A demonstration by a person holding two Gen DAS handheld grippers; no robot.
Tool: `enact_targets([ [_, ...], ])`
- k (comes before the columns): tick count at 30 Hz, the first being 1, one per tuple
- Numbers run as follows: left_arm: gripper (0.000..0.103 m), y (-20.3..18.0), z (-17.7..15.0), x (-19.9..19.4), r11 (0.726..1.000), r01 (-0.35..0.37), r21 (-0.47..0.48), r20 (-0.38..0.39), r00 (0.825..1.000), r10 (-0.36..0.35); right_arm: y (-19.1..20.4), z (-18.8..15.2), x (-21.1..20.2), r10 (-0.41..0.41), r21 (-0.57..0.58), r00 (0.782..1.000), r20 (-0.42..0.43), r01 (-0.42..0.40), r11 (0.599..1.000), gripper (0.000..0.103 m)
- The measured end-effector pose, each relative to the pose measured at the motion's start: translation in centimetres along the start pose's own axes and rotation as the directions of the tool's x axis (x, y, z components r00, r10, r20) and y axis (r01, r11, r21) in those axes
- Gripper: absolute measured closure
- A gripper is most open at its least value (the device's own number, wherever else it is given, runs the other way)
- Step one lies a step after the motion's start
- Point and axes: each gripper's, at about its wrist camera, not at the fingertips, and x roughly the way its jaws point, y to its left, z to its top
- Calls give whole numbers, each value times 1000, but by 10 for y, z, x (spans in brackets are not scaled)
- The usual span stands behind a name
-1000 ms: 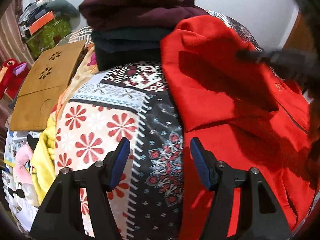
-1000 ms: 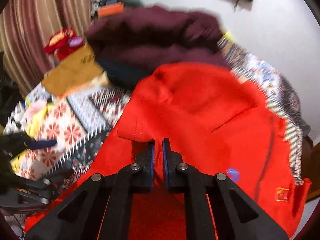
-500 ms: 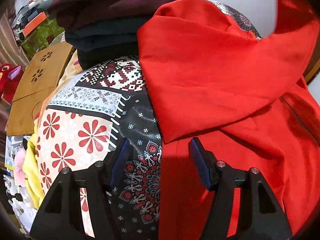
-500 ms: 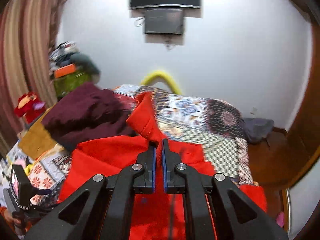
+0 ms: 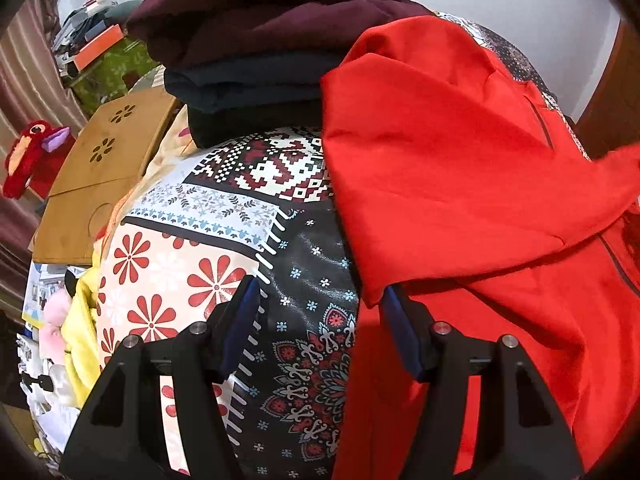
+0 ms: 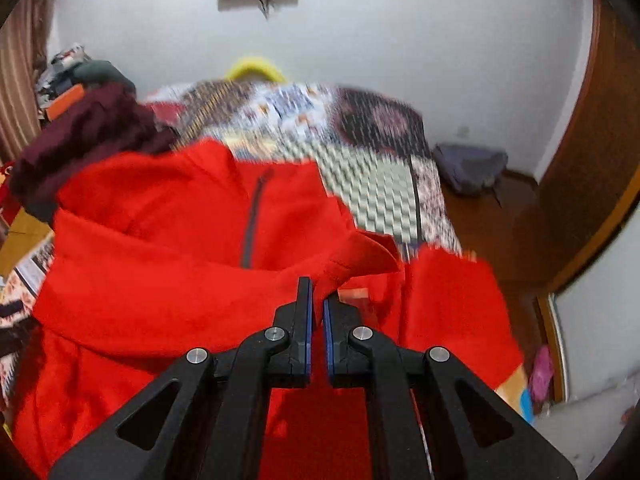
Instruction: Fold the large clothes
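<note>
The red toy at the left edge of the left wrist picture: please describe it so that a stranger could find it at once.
Start from the patterned bedspread and go left across the wooden board with flower-shaped cut-outs. Just beyond its left edge sits the red plush toy, the only furry thing there, with a purple beak.

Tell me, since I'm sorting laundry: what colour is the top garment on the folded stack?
Dark maroon garment, clearest in the left wrist view.

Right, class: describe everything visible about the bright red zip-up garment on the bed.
The bright red zip-up garment looks like soft matte fabric with a dark zip. It lies spread and partly folded on the patchwork-print bedspread, next to a stack of dark folded clothes. The right tool pinches a fold; the left tool hangs open at its edge.
</note>
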Motion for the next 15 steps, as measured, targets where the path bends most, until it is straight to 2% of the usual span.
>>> enact_targets([
  [5, 41, 1, 0, -1, 1000, 3, 0, -3, 1000, -3, -21, -20, 22, 34, 35, 991, -129, -30, 999, 99],
  [9, 40, 0, -1, 0, 1000, -6, 8, -10, 1000, 6, -26, -29, 27, 64, 44, 978, -198, -56, 997, 99],
  [15, 40, -5, -7, -3, 999, -23, 43, -14, 1000, 23, -34, -36, 20, 109, 84, 965, -237, -92, 992, 97],
])
